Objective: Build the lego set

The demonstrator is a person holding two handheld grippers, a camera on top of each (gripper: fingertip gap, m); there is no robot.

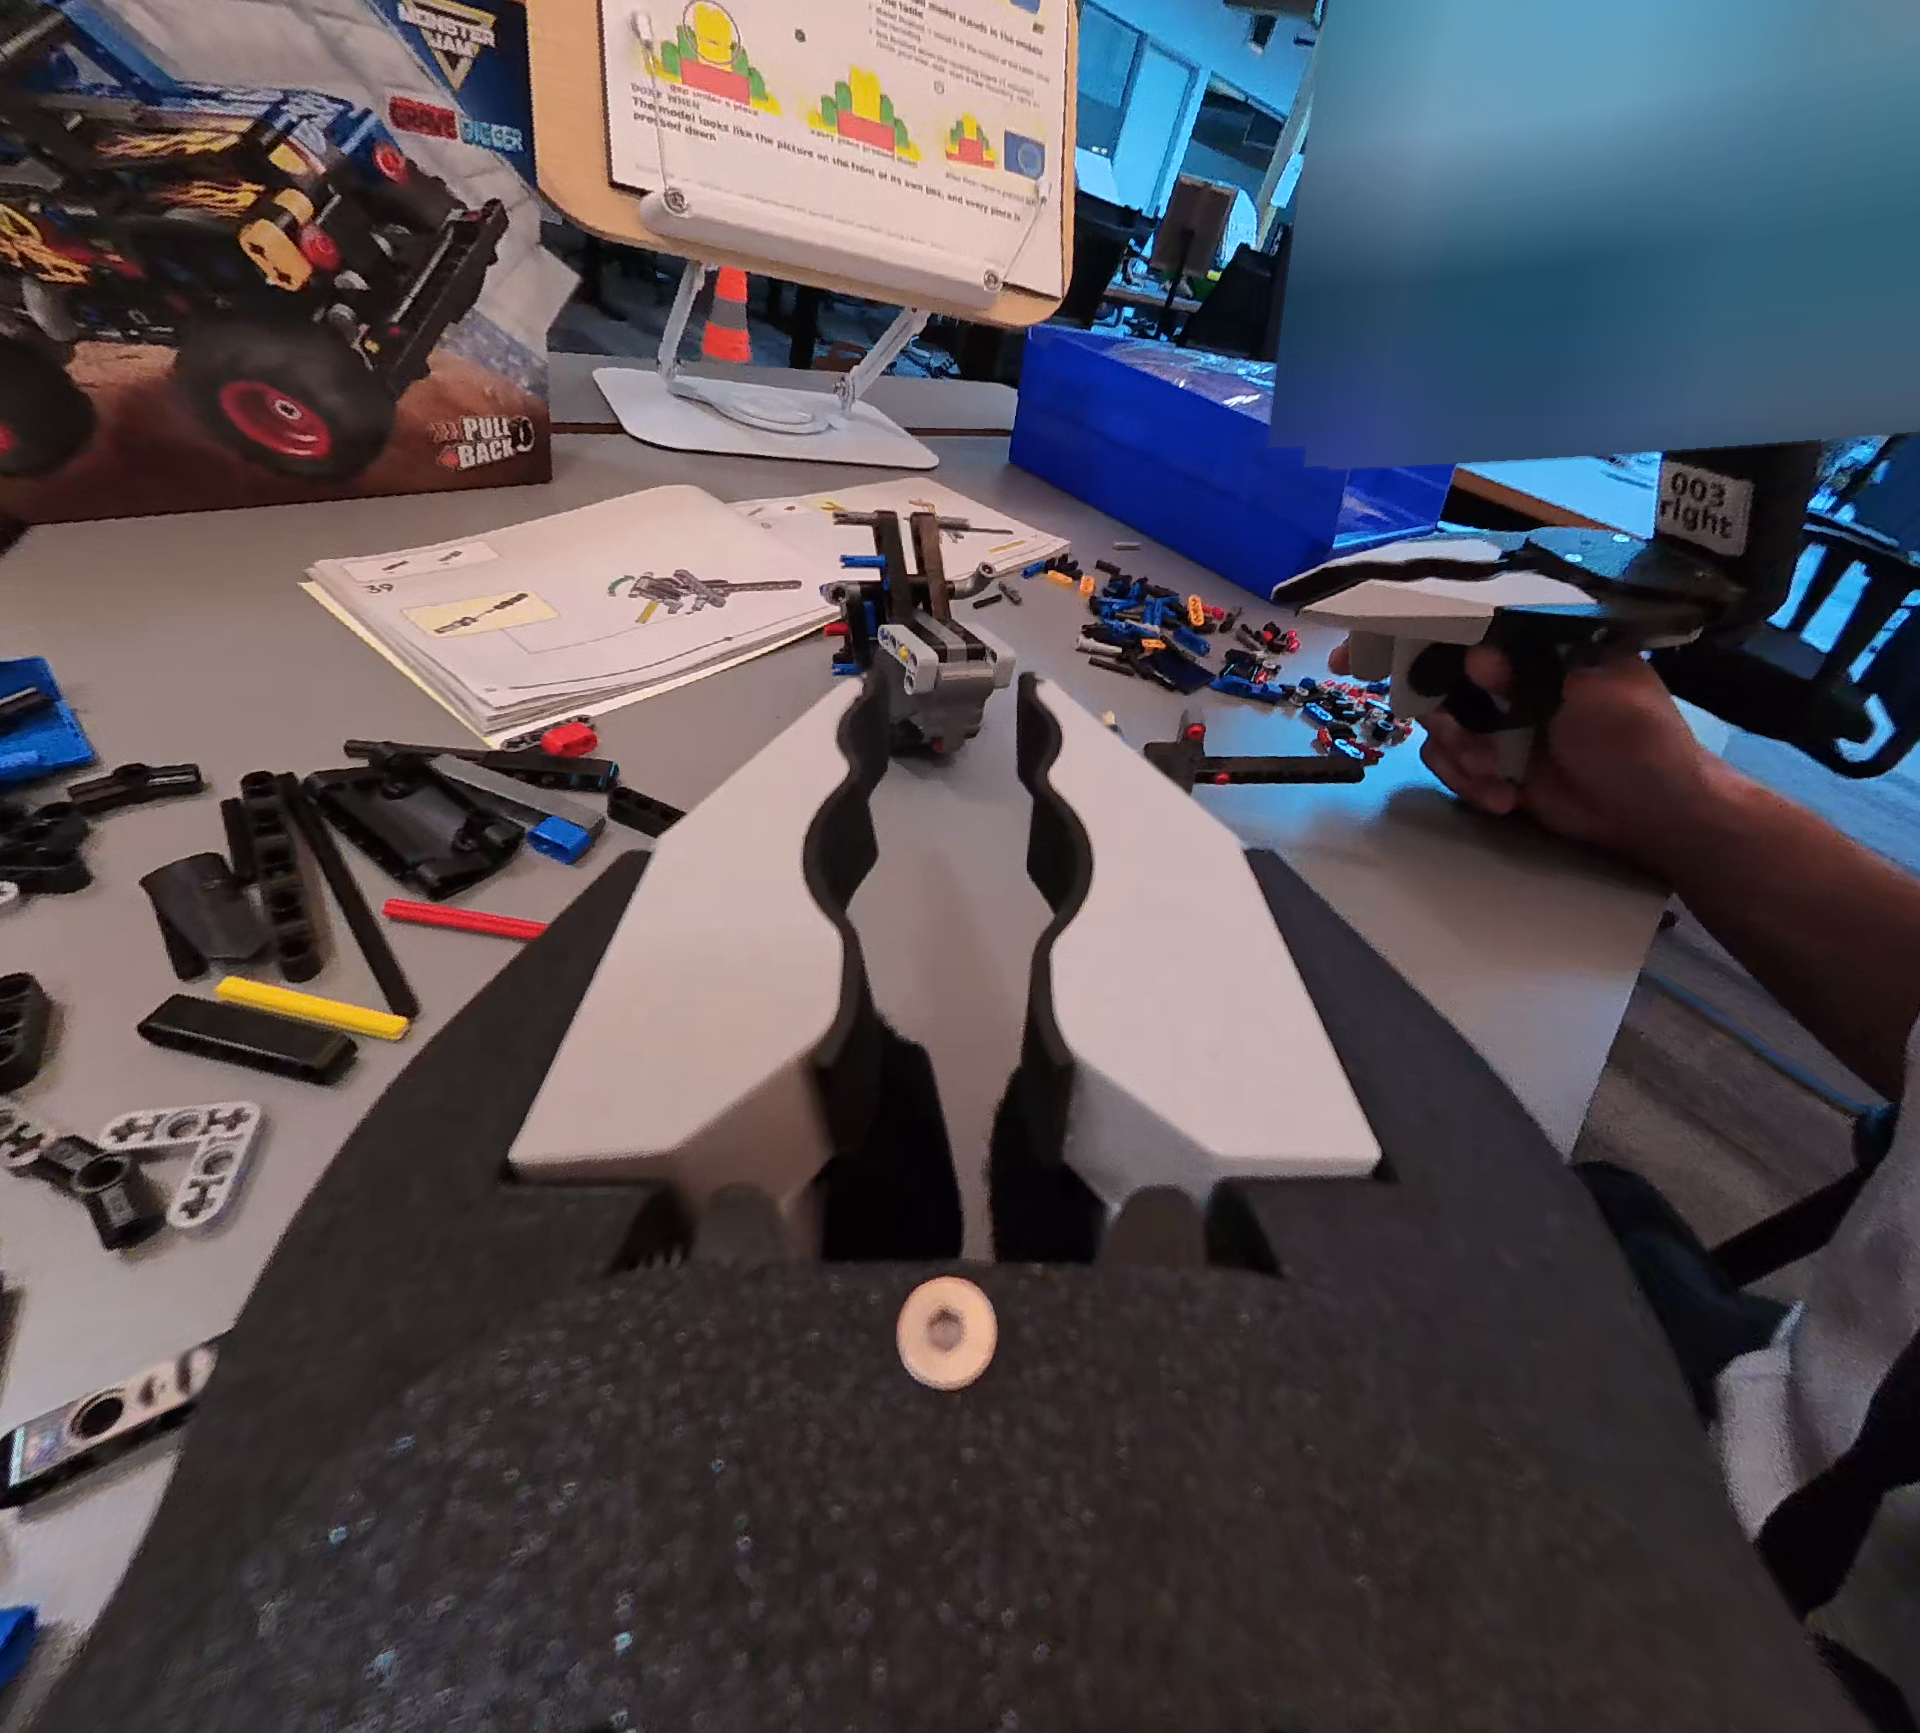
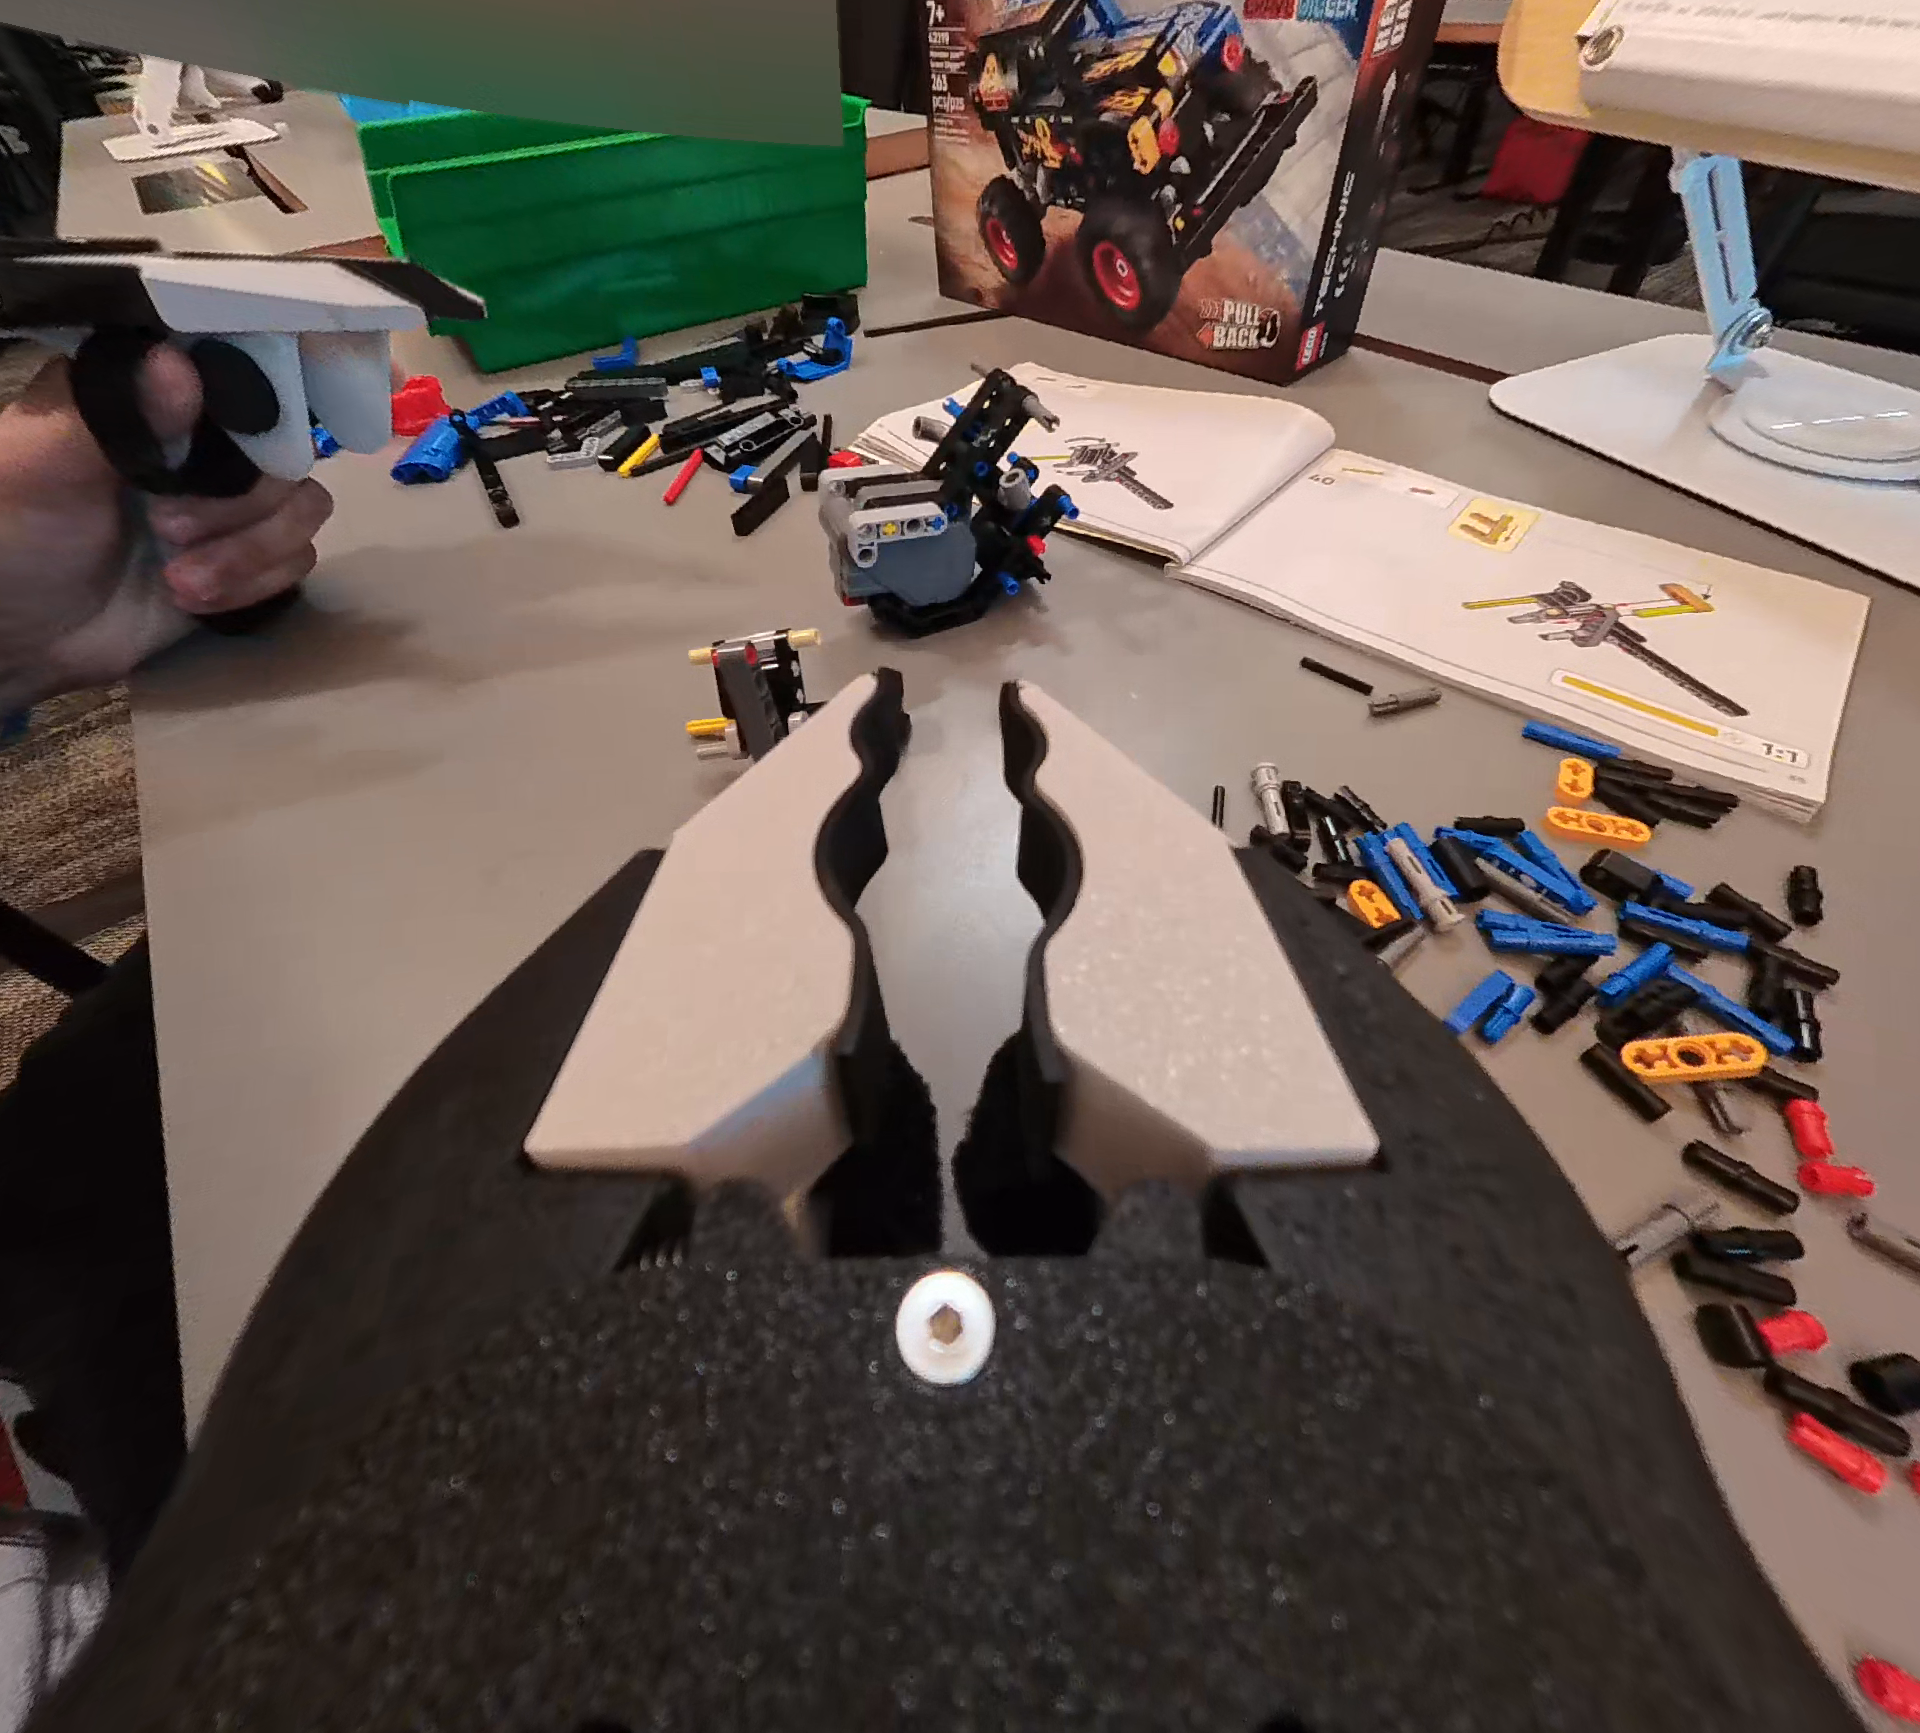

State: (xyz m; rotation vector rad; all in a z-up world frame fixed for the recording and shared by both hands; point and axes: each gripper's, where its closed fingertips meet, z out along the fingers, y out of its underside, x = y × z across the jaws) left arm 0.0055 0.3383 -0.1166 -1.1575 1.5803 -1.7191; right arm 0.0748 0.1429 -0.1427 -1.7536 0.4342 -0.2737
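The partly built model (image 2: 925, 520), grey, black and blue, stands on the grey table (image 2: 468, 696) in front of the open booklet (image 2: 1455, 582). It also shows in the left wrist view (image 1: 920, 634), just beyond my left gripper (image 1: 945, 696), which is open and empty. My right gripper (image 2: 948, 686) is open and empty, a short way before the model. A small black sub-assembly (image 2: 753, 691) with yellow and tan pins lies just left of its left fingertip. Each gripper shows in the other's view: the left (image 2: 312, 296) and the right (image 1: 1382, 592), each held by a hand.
The set's box (image 2: 1164, 94) stands at the back. Small pins (image 2: 1610, 935) lie at the right, larger black beams and panels (image 1: 312, 852) at the left. A green bin (image 2: 623, 229), a blue bin (image 1: 1143, 426) and a sheet stand (image 1: 769, 416) border the table. Left tips to right tips: about 20 cm.
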